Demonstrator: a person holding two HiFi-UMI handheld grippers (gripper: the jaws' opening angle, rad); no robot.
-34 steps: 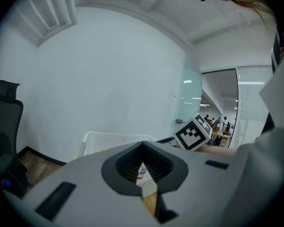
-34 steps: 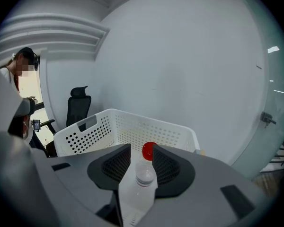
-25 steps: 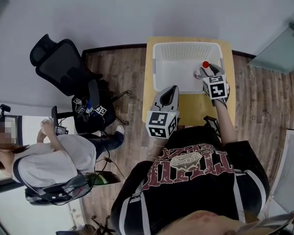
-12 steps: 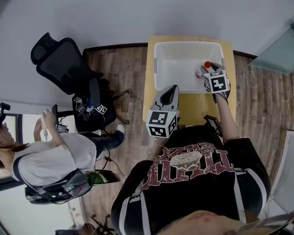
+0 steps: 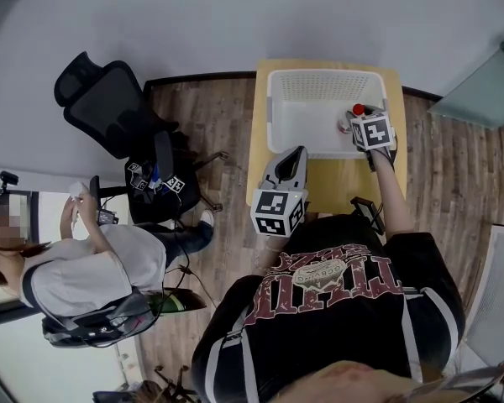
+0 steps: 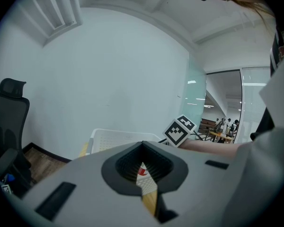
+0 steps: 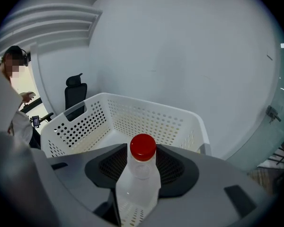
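The right tool (image 7: pixel 142 168) grips the red-capped bottle (image 7: pixel 137 187) upright above the basket (image 7: pixel 149 121) at its right side, while the left tool (image 6: pixel 144 168), seemingly closed and empty, hangs clear at the near edge of the bench (image 5: pixel 343 185).

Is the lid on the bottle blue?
No, the bottle gripped in the right tongs has a red cap.

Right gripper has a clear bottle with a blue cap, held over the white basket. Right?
Not quite: the cap is red, not blue, as the right gripper view shows. The rest holds: the right gripper is shut on a clear bottle over the white basket.
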